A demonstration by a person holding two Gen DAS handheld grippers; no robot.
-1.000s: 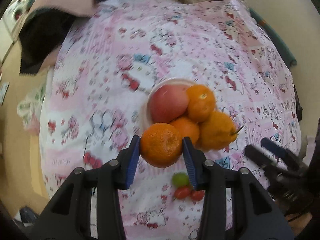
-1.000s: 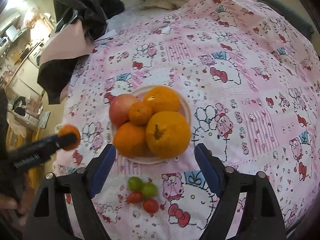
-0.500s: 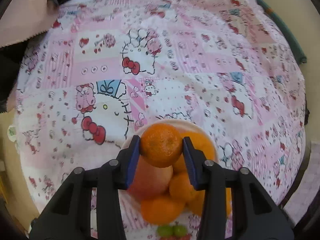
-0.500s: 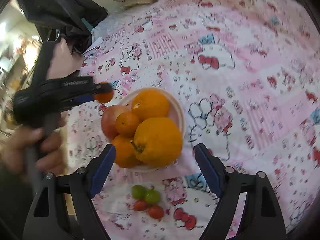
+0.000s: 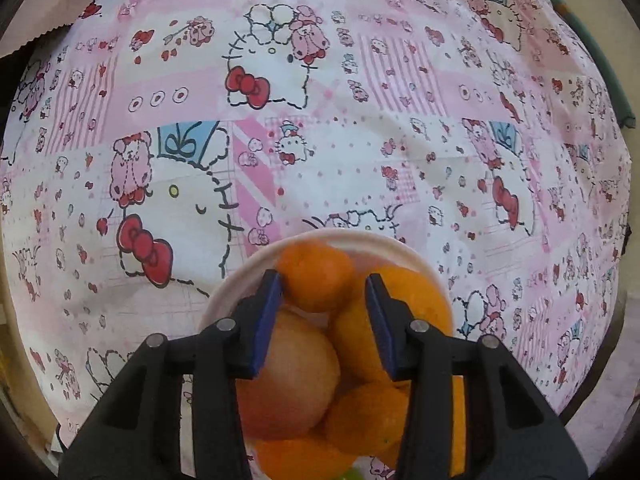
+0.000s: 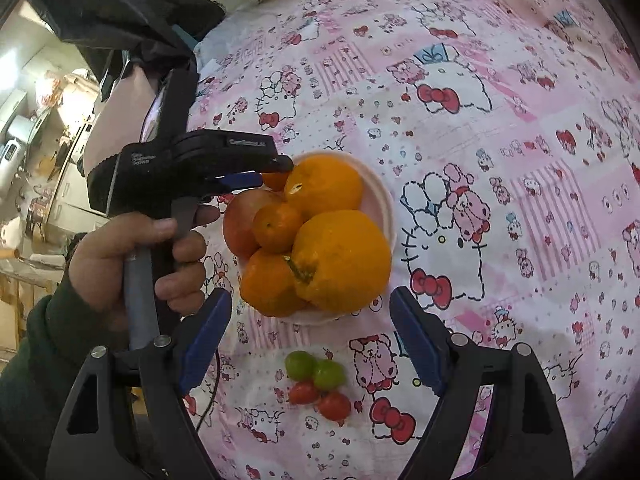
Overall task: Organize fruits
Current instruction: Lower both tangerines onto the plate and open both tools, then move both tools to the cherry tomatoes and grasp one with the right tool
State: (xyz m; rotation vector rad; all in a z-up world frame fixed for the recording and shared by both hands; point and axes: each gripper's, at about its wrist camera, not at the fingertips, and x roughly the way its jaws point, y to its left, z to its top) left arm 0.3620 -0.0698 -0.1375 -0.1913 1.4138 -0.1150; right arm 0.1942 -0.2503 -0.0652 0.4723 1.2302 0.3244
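Observation:
A white plate (image 5: 352, 242) (image 6: 382, 204) holds a red apple (image 5: 286, 380) (image 6: 240, 220) and several oranges (image 6: 340, 260). My left gripper (image 5: 325, 300) (image 6: 260, 178) is over the plate's far left part. A small mandarin (image 5: 316, 278) (image 6: 275, 179) lies between its blue pads on the plate; the right pad stands slightly off it. My right gripper (image 6: 310, 344) is open and empty, above the cloth in front of the plate. Two green and two red cherry tomatoes (image 6: 316, 380) lie on the cloth just before it.
A pink cartoon-print cloth (image 5: 320, 120) (image 6: 500, 140) covers the table. A black bag and pink fabric (image 6: 120, 20) sit at the far left edge. A cluttered room (image 6: 36, 140) shows beyond the table's left side.
My left gripper carried the mandarin from the table's left side over the plate and lowered it among the fruit. Its jaws have widened slightly. The right gripper stayed open and shifted a little.

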